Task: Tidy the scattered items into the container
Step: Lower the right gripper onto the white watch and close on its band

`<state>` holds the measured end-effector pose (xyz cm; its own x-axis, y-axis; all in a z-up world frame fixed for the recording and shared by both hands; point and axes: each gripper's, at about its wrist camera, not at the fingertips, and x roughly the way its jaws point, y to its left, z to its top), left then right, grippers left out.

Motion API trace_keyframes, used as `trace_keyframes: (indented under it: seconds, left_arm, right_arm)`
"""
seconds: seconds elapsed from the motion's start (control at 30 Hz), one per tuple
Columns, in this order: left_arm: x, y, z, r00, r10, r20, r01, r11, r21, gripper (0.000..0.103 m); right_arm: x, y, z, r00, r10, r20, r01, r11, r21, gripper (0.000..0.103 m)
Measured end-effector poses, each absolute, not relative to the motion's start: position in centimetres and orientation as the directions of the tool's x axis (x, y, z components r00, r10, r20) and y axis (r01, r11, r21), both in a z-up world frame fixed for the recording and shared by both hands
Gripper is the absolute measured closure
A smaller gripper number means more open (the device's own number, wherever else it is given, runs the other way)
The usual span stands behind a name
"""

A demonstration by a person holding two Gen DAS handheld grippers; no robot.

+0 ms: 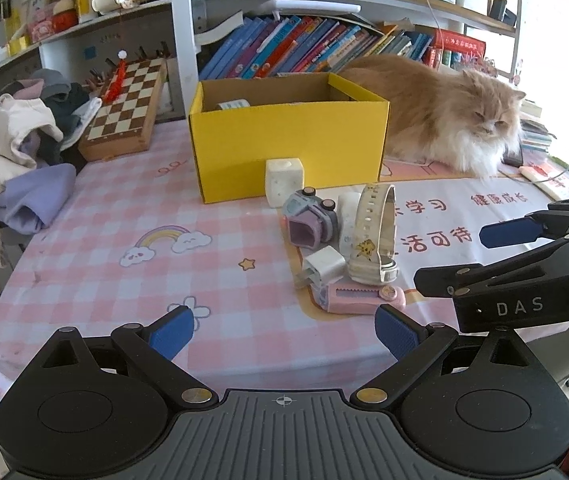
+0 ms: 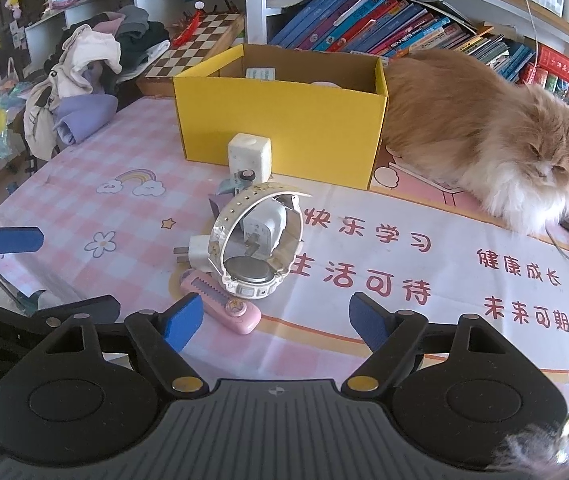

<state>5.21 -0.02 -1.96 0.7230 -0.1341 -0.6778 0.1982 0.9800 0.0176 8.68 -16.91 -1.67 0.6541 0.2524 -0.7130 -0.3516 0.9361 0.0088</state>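
Container: the open yellow cardboard box [image 2: 280,120] stands on the pink checked tablecloth [image 1: 124,216], just behind the scattered items; something pale already lies inside it, though I cannot make out what.

Scattered pile: a cream plastic wristwatch with a perforated strap [image 2: 258,240] stands on edge, its case at the bottom. It leans among a white plug-in charger block [image 2: 200,250], a second white charger [image 2: 264,226] seen through the strap loop, and a grey-and-lilac toy car [image 1: 312,220]. A pink utility knife with a sliding blade [image 2: 220,302] lies flat at the near edge of the heap, and a white cube with a hole in its top [image 2: 249,156] stands just in front of the box wall.

Why so placed: the pieces touch and overlap, so each probably has to be lifted singly; the short way to the box suits that.

Right gripper [image 2: 276,320]: jaws apart and empty, tilted down toward the heap, with the knife's round pink end just beside its left blue pad [image 2: 184,320].

Left gripper [image 1: 284,332]: jaws apart, nothing between them, held over bare cloth near the pile.

Likely step: lining up for a first pick, the knife or watch being nearest.

In the way: a long-haired ginger-and-white cat [image 2: 484,136] lies against the box's right side, close to any path from that side. The watch would likely tip if its neighbours are nudged.

Around: a wooden chessboard [image 1: 128,108], a heap of clothes [image 1: 16,148] and shelves of books [image 1: 304,44] behind, none blocking the reach.
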Motion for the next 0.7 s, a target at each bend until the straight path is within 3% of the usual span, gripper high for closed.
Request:
trace_keyframes:
  seconds: [0.33, 0.6, 0.7]
  left_arm:
    - [6.0, -0.2, -2.6, 0.7, -0.158, -0.696, 0.212, 0.977, -0.009, 0.004]
    - [6.9, -0.9, -3.4, 0.672, -0.168, -0.721, 0.222, 0.975, -0.019, 0.005]
    - [7.3, -1.5, -3.8, 0.664, -0.175, -0.727, 0.241, 0.97, -0.014, 0.005]
  right_arm:
    - [9.9, -16.8, -2.1, 0.634, 0.258, -0.729, -0.357, 0.934, 0.02, 0.027]
    - [12.0, -17.5, -2.2, 0.582, 0.304, -0.754, -0.308, 0.941, 0.141, 0.028]
    - [12.8, -17.4, -2.5, 0.554, 0.334, -0.762, -0.315, 0.932, 0.18, 0.041]
